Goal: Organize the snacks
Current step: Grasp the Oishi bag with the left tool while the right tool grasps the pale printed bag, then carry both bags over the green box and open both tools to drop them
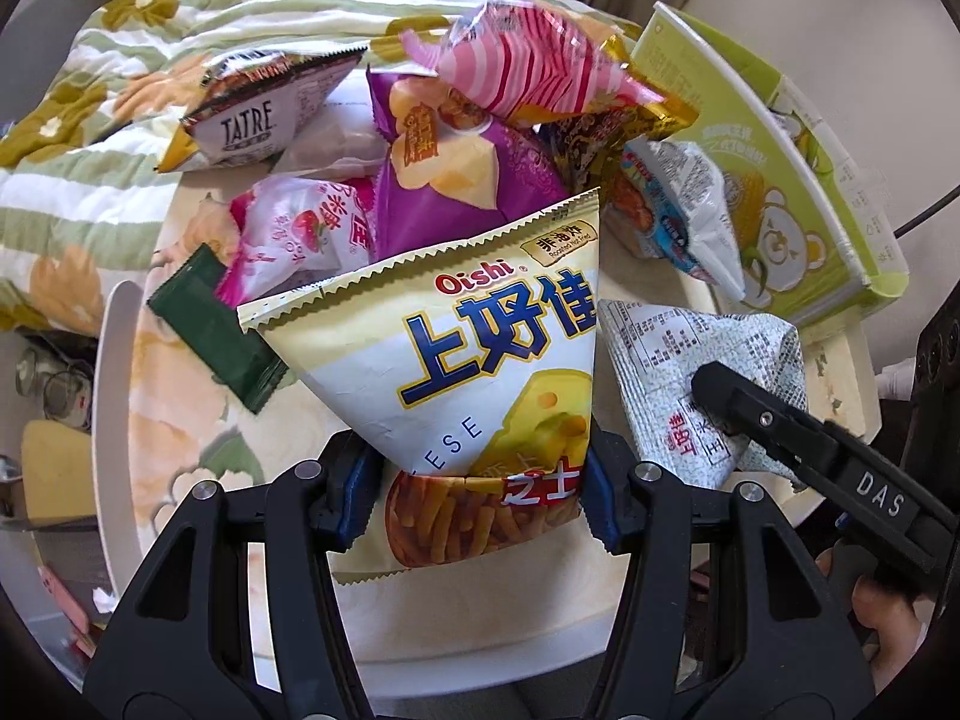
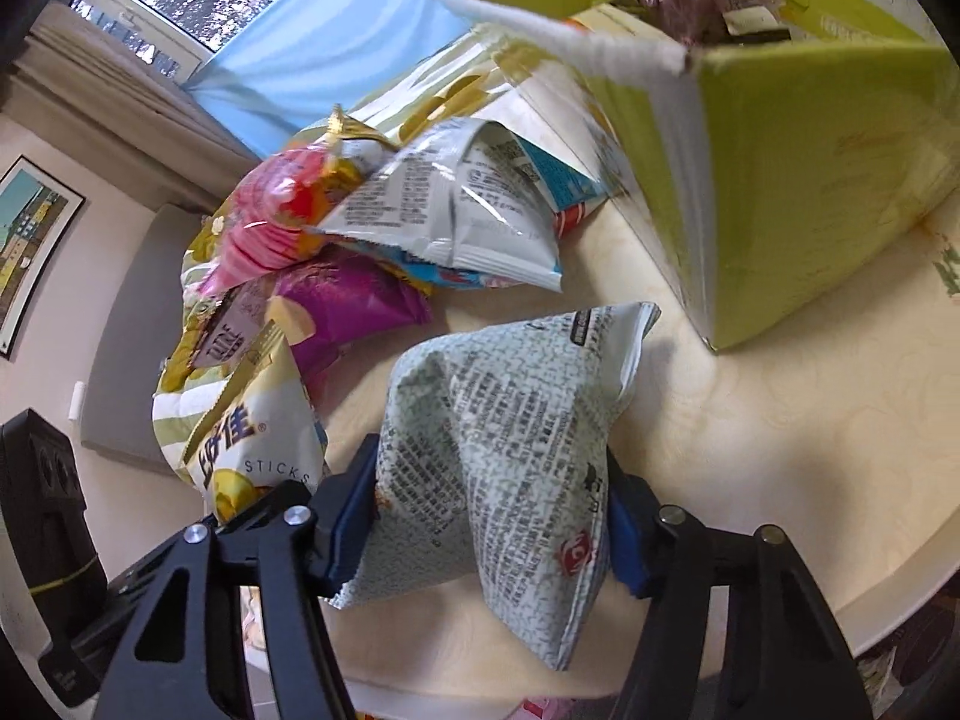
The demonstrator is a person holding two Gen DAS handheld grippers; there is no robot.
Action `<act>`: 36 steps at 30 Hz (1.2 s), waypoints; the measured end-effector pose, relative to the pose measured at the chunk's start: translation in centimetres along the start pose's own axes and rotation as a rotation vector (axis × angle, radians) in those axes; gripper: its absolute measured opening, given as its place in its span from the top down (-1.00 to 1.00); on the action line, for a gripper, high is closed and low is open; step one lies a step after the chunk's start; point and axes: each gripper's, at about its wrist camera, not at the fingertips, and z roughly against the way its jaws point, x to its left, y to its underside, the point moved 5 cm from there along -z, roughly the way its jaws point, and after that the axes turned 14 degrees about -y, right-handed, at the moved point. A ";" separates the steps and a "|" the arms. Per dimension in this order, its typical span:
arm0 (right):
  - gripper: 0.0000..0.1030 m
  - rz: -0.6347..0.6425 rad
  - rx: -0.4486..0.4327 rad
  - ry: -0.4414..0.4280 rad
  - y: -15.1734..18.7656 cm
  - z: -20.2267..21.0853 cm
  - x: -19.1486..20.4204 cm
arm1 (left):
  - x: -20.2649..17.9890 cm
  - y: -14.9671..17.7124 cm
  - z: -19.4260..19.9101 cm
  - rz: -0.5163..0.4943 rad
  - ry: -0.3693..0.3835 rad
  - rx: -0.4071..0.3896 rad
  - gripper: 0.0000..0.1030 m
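Both grippers are loaded. The left gripper [image 1: 474, 504] has its jaws closed narrow on the lower part of a cheese-stick bag [image 1: 480, 372], pads pressing both sides. The right gripper [image 2: 492, 534] is clamped on a grey printed bag [image 2: 498, 450], pinched between its blue pads. Both bags sit over the near edge of the table [image 2: 750, 480].

Progress is judged early. The green box [image 2: 810, 180] at the far right corner of the table already holds some dark packets, but a heap remains loose at the middle: a pink striped bag [image 1: 528, 72], a purple bag [image 1: 456, 180], a strawberry packet [image 1: 300, 228], a dark green sachet [image 1: 222, 330] and a silver bag [image 1: 690, 210].

Legible writing: "Oishi", "上好佳" and "Roasted Not Fried" on the cheese-stick bag, "STICKS" in the right wrist view; "TATRE" on a white bag [image 1: 252, 126]; "DAS" on the right gripper's finger.
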 end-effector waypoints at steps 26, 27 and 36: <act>-0.16 0.364 -0.172 -0.028 -13.8 19.1 1.4 | -14.9 -10.4 12.2 -0.019 0.061 -0.200 -0.02; -0.16 0.368 -0.165 -0.021 -14.4 19.4 0.7 | -16.0 -10.6 11.6 -0.015 0.063 -0.191 -0.02; -0.16 0.418 -0.110 0.045 -19.3 20.4 -5.6 | -23.6 -11.5 4.5 -0.007 0.064 -0.083 -0.02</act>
